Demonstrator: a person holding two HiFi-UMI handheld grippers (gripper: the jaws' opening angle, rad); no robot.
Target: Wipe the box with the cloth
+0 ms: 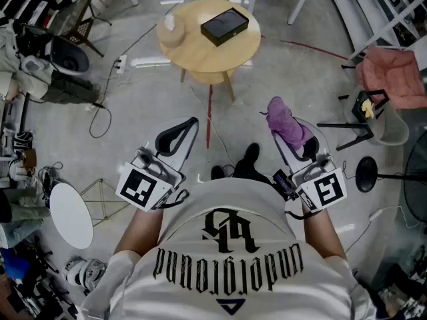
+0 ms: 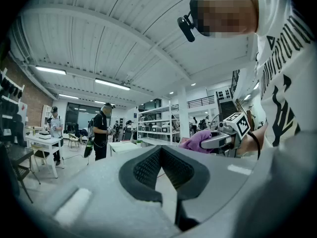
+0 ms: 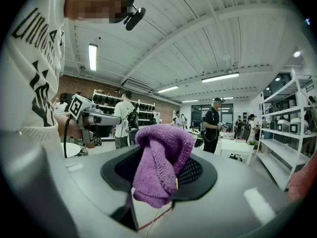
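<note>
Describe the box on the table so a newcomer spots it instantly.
Find the round wooden table standing on the grey floor at the top of the head view. On its right half lies a flat, black, rectangular box. Its only neighbour there is a small pale object at the left edge, so the dark box stands out.

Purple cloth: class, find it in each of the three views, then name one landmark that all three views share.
Head view: purple cloth right of centre, clamped in the right tool.
Left gripper view: purple cloth right of centre, just left of the marker cube.
Right gripper view: purple cloth at centre, draped between the jaws.
Shared landmark: the person's white printed shirt, seen in all three.
</note>
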